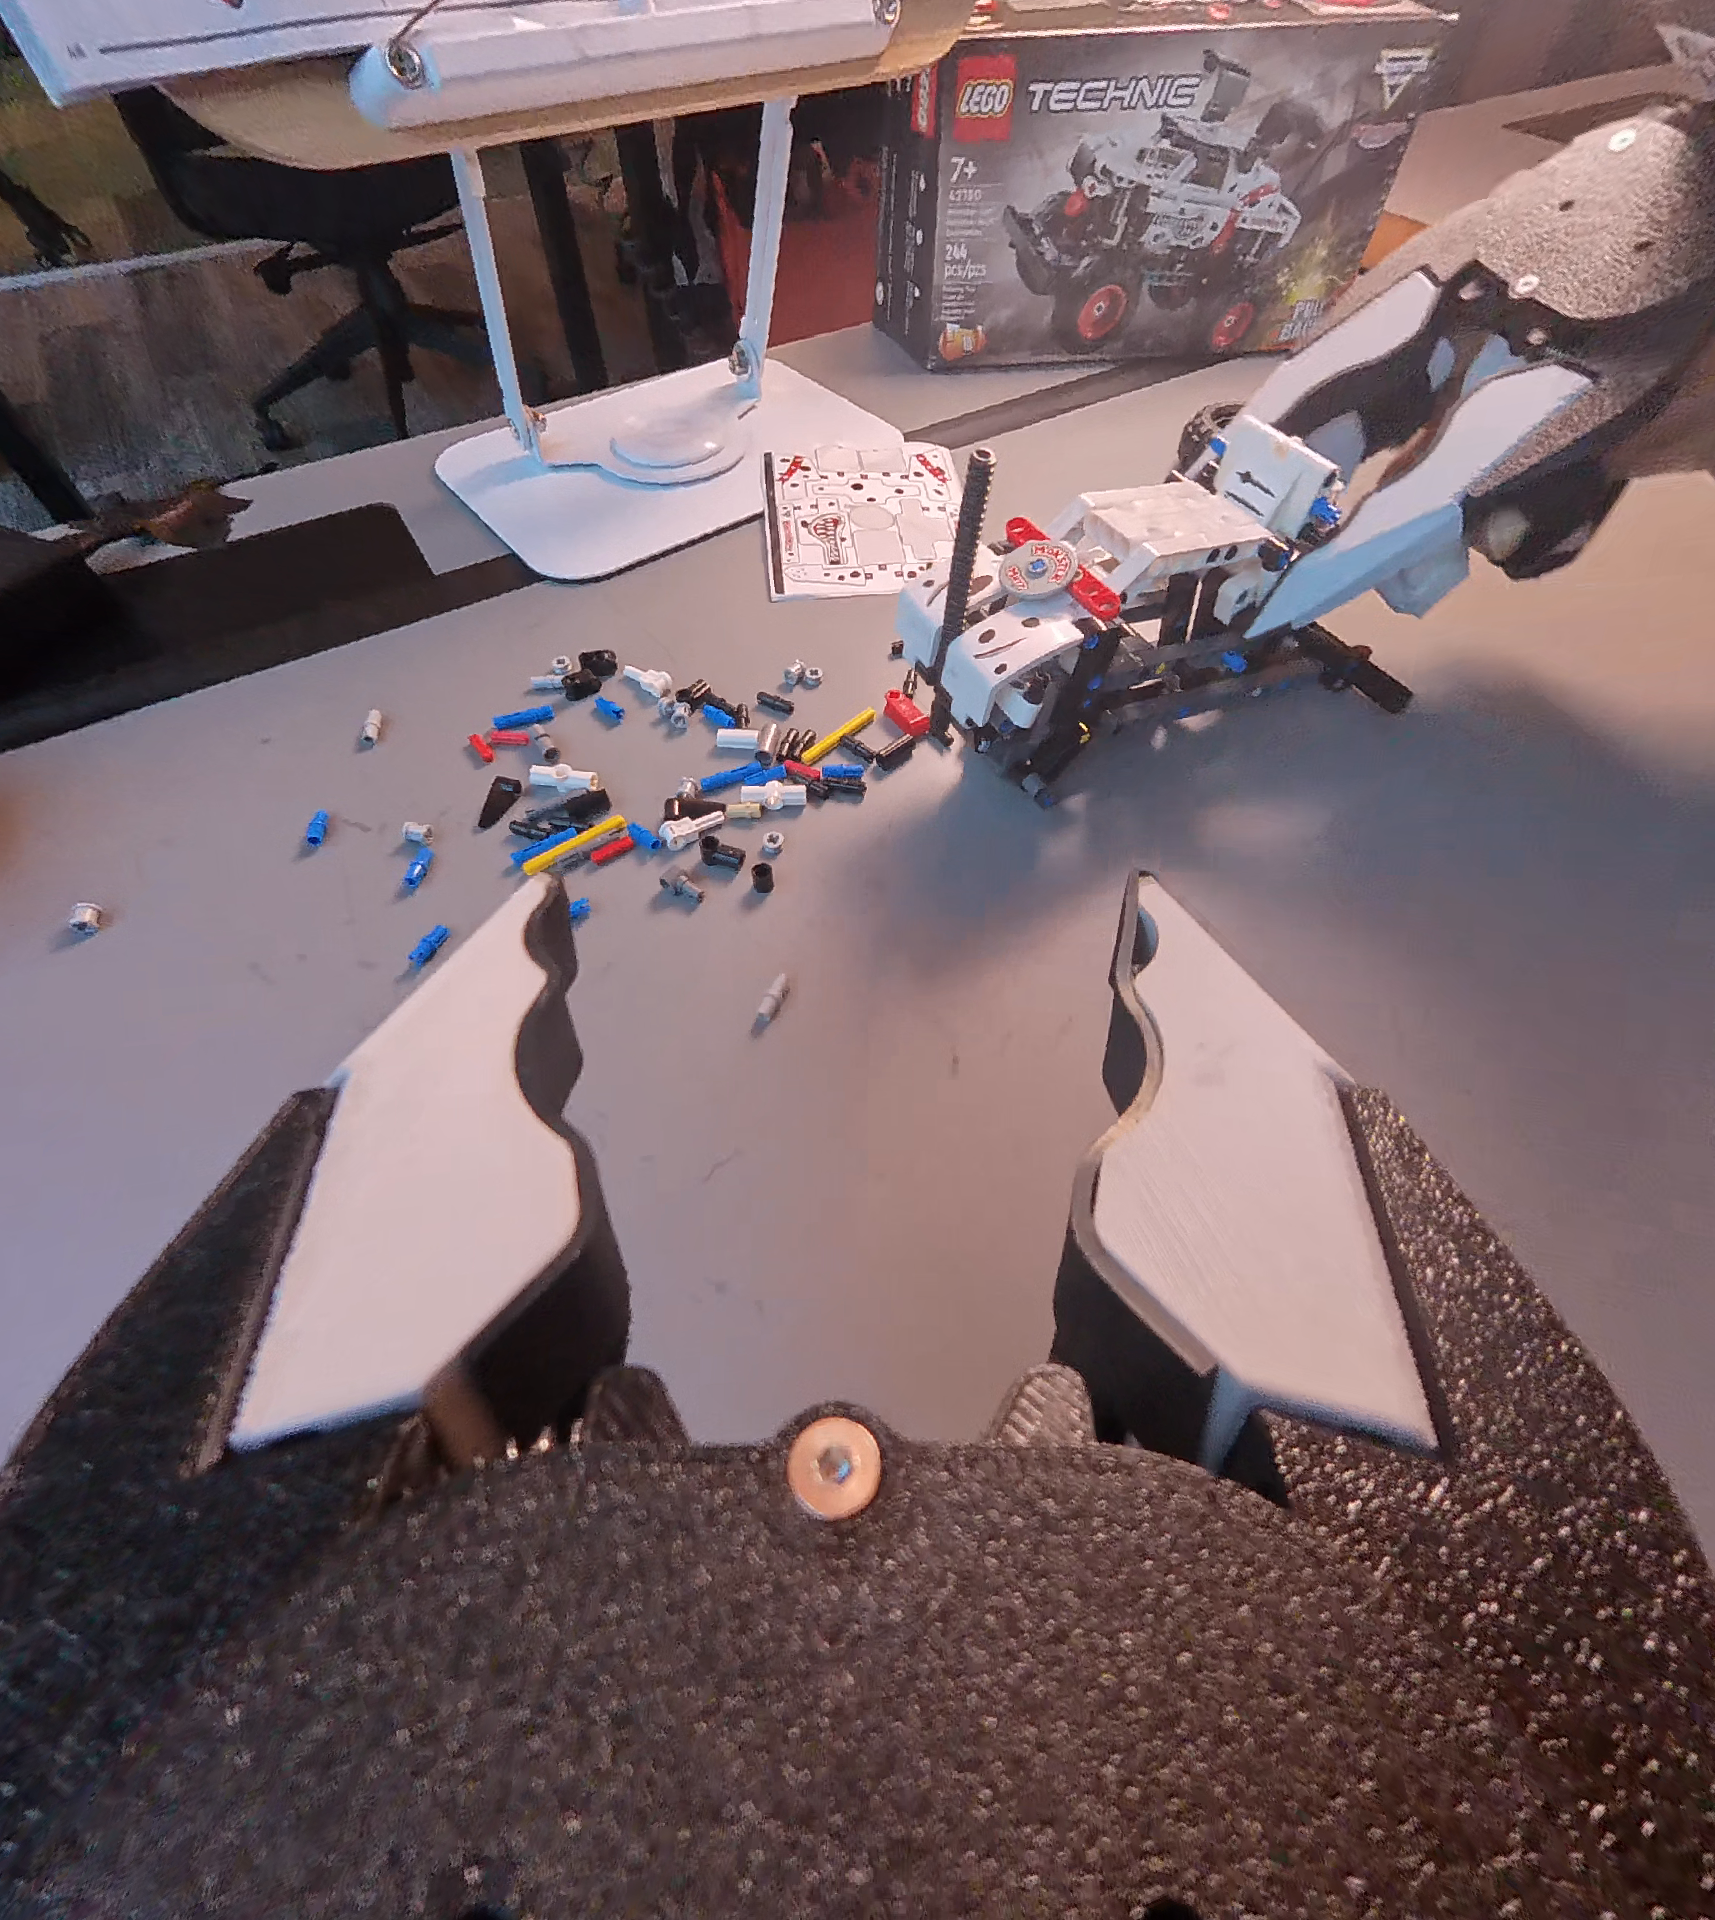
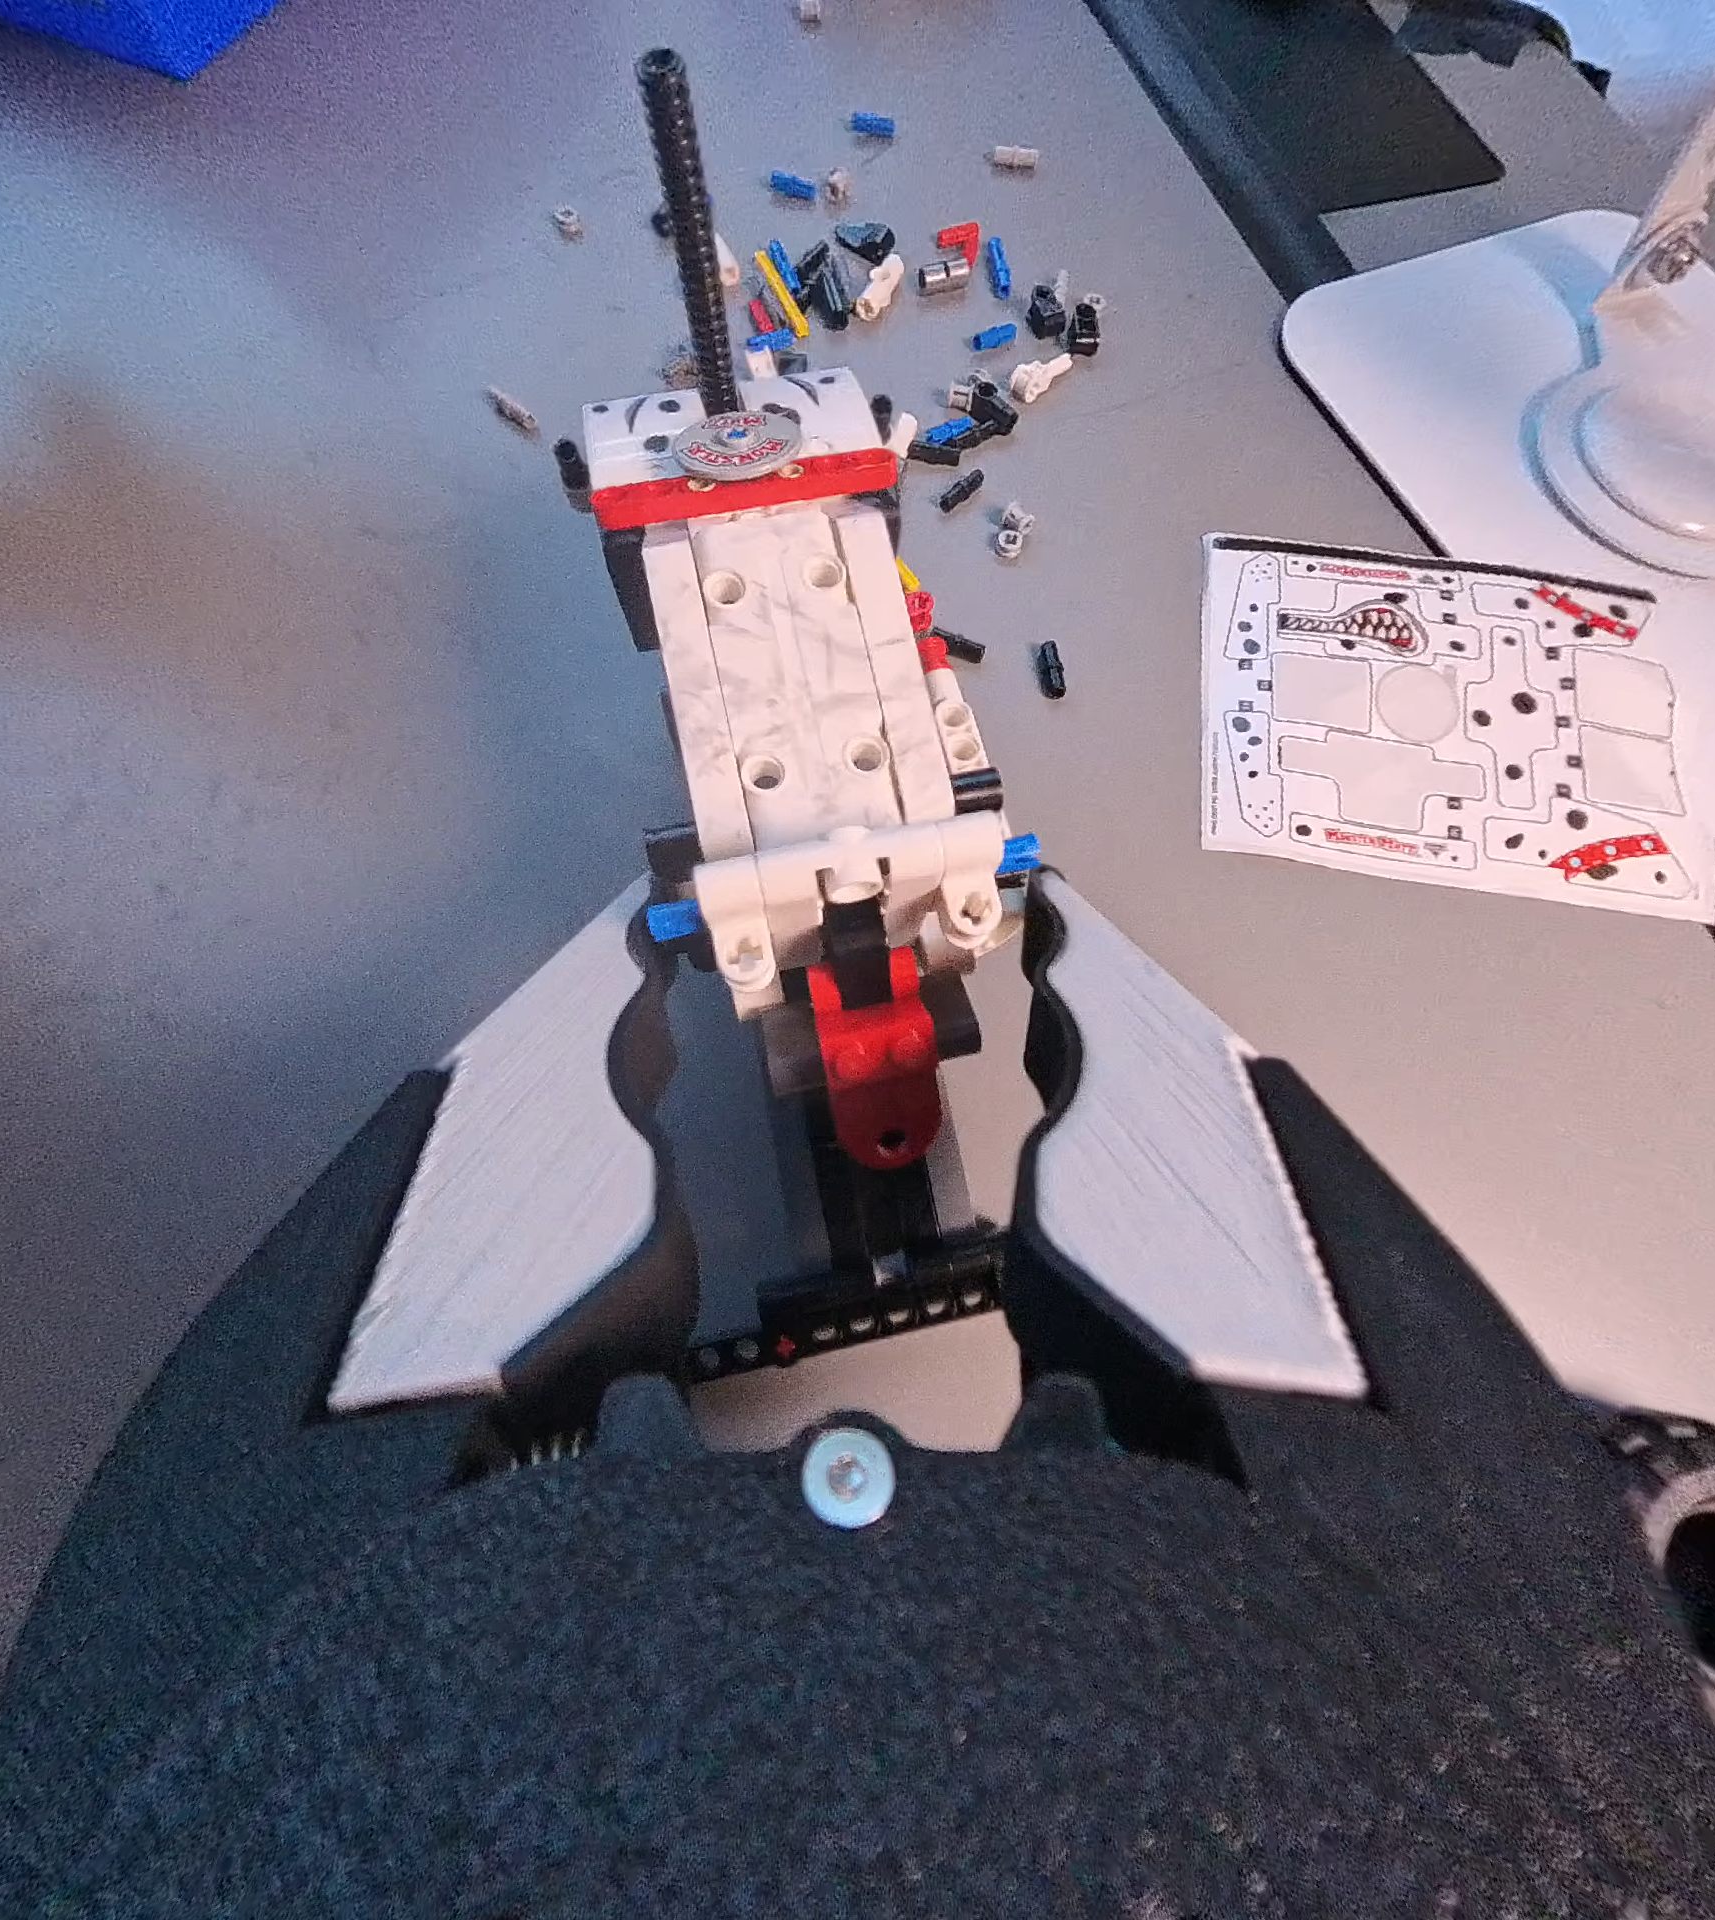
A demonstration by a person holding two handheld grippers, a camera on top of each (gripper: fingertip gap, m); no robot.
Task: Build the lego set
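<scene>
Grey table (image 1: 1455, 987); loose pieces (image 1: 666, 769); sticker sheet (image 2: 1445, 717)

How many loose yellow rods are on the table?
2. One yellow rod lies beside the truck model; the other lies farther left, nearer the camera. More may be hidden.

The half-built truck (image 1: 1092, 623) is a white body with black spots over a black frame, with a red bar and a grey disc across its top and a black ribbed rod (image 1: 959, 592) standing up at one end. It sits tilted on the grey table, right of centre. Left of it lies a scatter of loose small pieces (image 1: 666, 769), blue, black, white, red and yellow.
</scene>
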